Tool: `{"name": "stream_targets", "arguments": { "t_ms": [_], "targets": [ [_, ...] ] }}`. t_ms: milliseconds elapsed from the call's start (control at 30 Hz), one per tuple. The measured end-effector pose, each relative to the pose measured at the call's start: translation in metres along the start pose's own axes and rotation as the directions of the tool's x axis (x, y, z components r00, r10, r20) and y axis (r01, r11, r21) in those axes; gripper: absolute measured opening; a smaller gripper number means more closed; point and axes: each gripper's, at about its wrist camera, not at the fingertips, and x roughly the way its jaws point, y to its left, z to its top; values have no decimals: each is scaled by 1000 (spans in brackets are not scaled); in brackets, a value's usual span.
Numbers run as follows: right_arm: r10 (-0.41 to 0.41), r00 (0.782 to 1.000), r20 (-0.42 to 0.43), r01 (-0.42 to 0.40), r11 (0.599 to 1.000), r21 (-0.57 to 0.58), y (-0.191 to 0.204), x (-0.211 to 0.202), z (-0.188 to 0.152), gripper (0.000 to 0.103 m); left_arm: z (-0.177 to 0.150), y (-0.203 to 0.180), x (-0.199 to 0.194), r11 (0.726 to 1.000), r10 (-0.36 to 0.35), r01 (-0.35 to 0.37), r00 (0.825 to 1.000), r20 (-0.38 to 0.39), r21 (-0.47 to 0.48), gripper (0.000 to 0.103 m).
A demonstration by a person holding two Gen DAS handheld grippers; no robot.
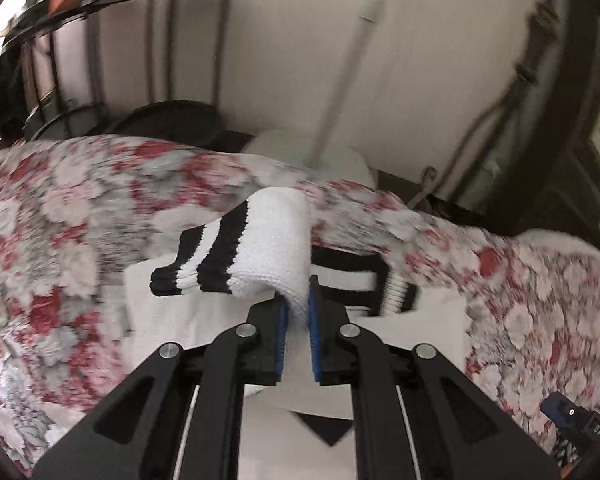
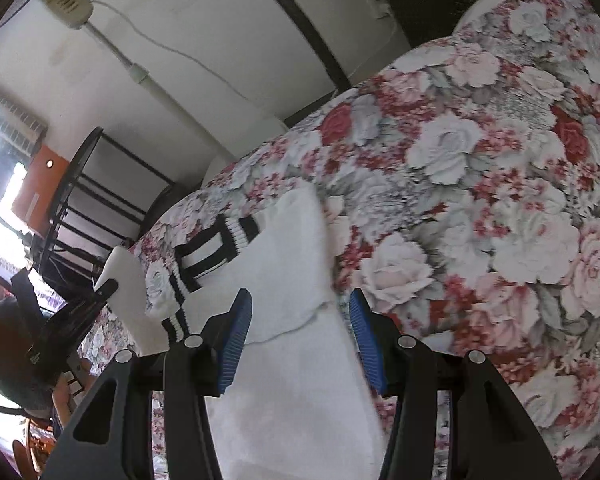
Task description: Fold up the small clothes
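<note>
A white knit garment (image 1: 204,312) lies spread on the floral bedspread (image 1: 60,208). My left gripper (image 1: 298,306) is shut on one sleeve (image 1: 272,236). The sleeve is lifted and curls over to the left, its black-striped cuff (image 1: 204,256) hanging free. The other striped cuff (image 1: 384,284) lies flat just behind the fingers. In the right wrist view my right gripper (image 2: 300,316) stands open above the garment's white body (image 2: 296,240). Its blue pads (image 2: 238,340) do not press on the cloth. The striped cuffs (image 2: 216,248) lie to the left of it.
The bedspread (image 2: 480,184) runs wide to the right. A black metal bed frame (image 2: 84,208) and a white wall with a cable (image 2: 172,48) stand behind. A white pillow (image 1: 324,156) lies at the far bed edge, with dark wooden furniture (image 1: 572,128) at the right.
</note>
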Motion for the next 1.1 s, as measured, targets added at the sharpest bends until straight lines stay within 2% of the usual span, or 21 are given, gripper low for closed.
{"name": "stream_targets", "arguments": {
  "t_ms": [200, 333, 400, 467, 500, 567, 633, 667, 767, 867, 967, 1033, 1100],
  "targets": [
    [-17, 1000, 6, 17, 999, 38, -27, -6, 5, 51, -29, -81, 25, 986, -44, 50, 998, -41, 157, 9],
    [-21, 1000, 5, 21, 997, 80, -43, -7, 8, 51, -65, -121, 51, 958, -17, 42, 996, -90, 283, 10],
    [-13, 1000, 2, 13, 995, 102, -46, -5, 9, 51, -85, -132, 70, 945, 21, 31, 987, -156, 326, 21],
    [-1, 1000, 0, 1, 993, 118, -46, -2, 11, 51, -101, -138, 81, 938, 38, 40, 975, -217, 344, 43],
    [7, 1000, -1, -7, 992, 125, -45, 0, 11, 51, -105, -141, 81, 934, 40, 45, 973, -229, 354, 49],
    [17, 1000, -3, -16, 992, 128, -40, 3, 12, 51, -110, -145, 73, 919, 43, 45, 976, -215, 392, 73],
    [27, 1000, -8, -26, 992, 124, -31, 7, 13, 51, -108, -146, 59, 908, 46, 37, 981, -187, 417, 86],
    [32, 999, -9, -31, 992, 121, -27, 9, 13, 51, -106, -142, 50, 905, 45, 33, 984, -172, 423, 90],
    [46, 999, -14, -45, 994, 102, -8, 18, 12, 51, -94, -120, 30, 914, 57, 12, 986, -158, 405, 92],
    [31, 999, -27, -30, 998, 53, 16, 33, 9, 51, -80, -77, 21, 935, 126, -64, 980, -157, 350, 95],
    [8, 997, -71, -9, 1000, -21, 43, 59, -2, 51, -75, -22, 30, 944, 226, -164, 954, -199, 286, 95],
    [-11, 996, -91, 5, 997, -74, 61, 74, -10, 51, -73, 16, 46, 950, 274, -219, 927, -258, 222, 95],
    [-42, 994, -97, 25, 986, -165, 85, 92, -20, 51, -77, 45, 66, 947, 311, -258, 888, -338, 194, 95]
  ]
}}
